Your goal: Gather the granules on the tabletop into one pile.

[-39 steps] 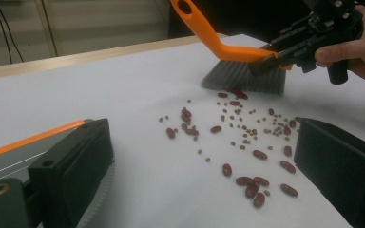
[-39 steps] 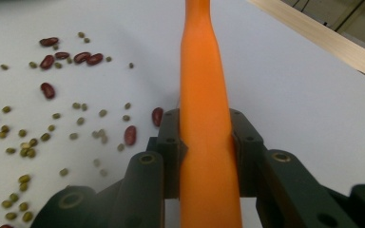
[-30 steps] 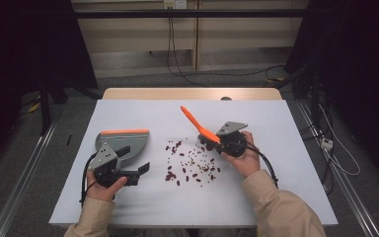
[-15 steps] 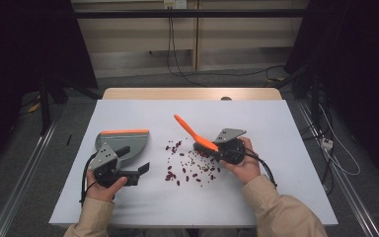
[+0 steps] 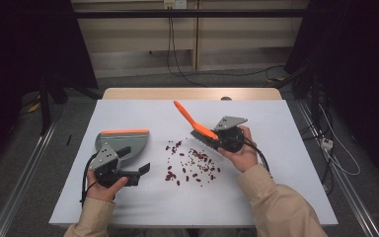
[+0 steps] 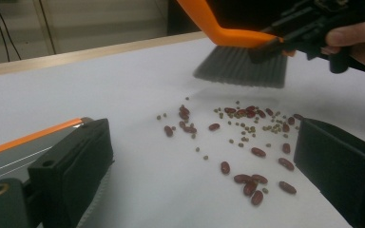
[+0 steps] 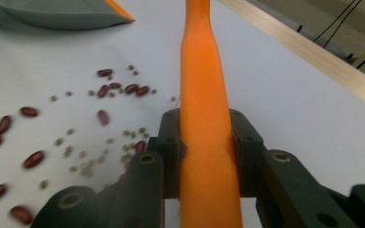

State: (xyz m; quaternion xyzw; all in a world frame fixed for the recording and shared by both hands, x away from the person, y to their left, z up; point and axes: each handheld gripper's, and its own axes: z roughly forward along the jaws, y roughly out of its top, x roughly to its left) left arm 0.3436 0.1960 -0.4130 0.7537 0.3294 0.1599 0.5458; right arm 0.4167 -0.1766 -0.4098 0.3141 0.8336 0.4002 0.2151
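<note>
Your right gripper is clamped on the orange handle of a small brush, whose grey bristles hang just above the surface, clear of it. Your left gripper has its jaws spread, nothing between them, resting just beside a grey dustpan with an orange edge. Between the two lie scattered red beans and smaller greenish ones, none yet in the dustpan as far as can be seen, so the sweeping looks barely begun. The surface is a white sheet over a wooden top; around it, a dim room with cables along a pale wall.
</note>
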